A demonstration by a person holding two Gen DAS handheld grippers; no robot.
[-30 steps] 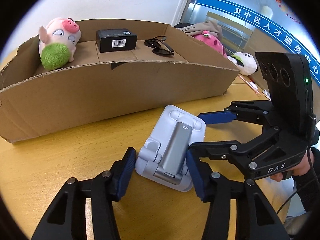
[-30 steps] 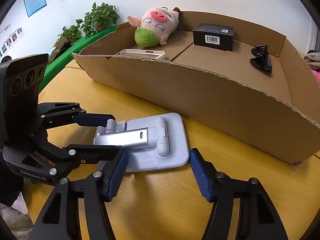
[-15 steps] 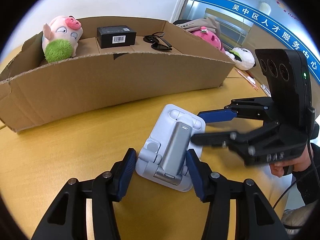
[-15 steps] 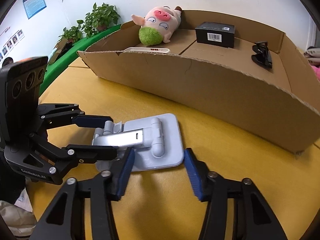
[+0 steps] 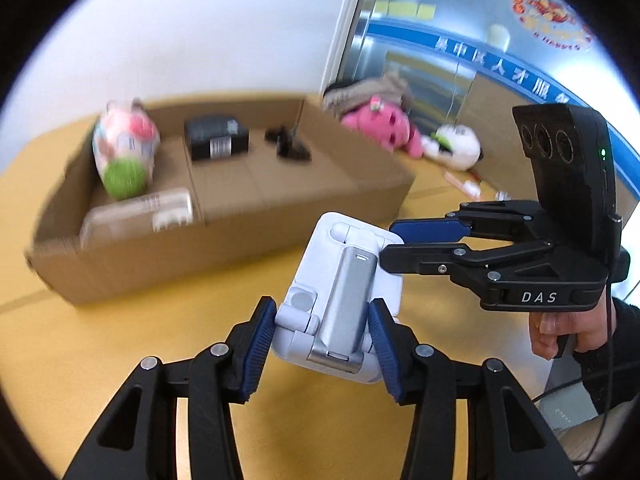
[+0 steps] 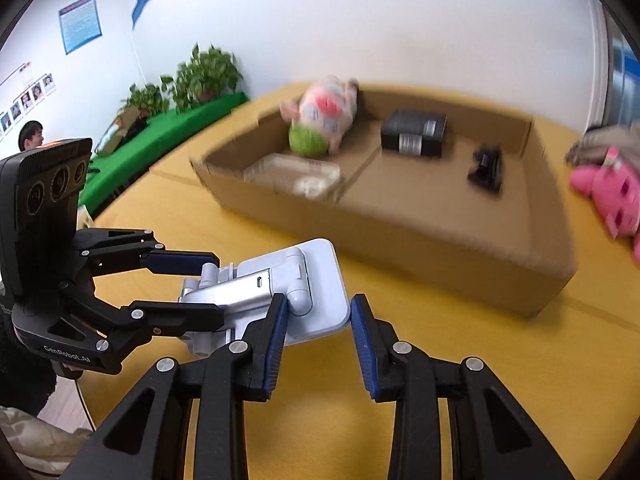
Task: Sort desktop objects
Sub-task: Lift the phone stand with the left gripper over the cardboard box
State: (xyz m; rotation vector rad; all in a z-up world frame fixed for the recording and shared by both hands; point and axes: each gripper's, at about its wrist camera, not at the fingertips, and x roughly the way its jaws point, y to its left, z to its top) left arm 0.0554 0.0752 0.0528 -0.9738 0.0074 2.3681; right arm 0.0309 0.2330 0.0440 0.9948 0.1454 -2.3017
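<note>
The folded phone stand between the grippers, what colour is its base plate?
The phone stand has a white base plate with a silver arm, clearest in the left wrist view.

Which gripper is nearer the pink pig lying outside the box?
Right. The right gripper grips the phone stand's base end, on the side toward the pink pig; the left gripper clamps the hinge end, farther from it.

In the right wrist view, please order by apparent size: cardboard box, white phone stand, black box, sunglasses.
1. cardboard box
2. white phone stand, though it is nearest the camera, which enlarges it
3. black box
4. sunglasses, blurred, clearly smallest
</note>
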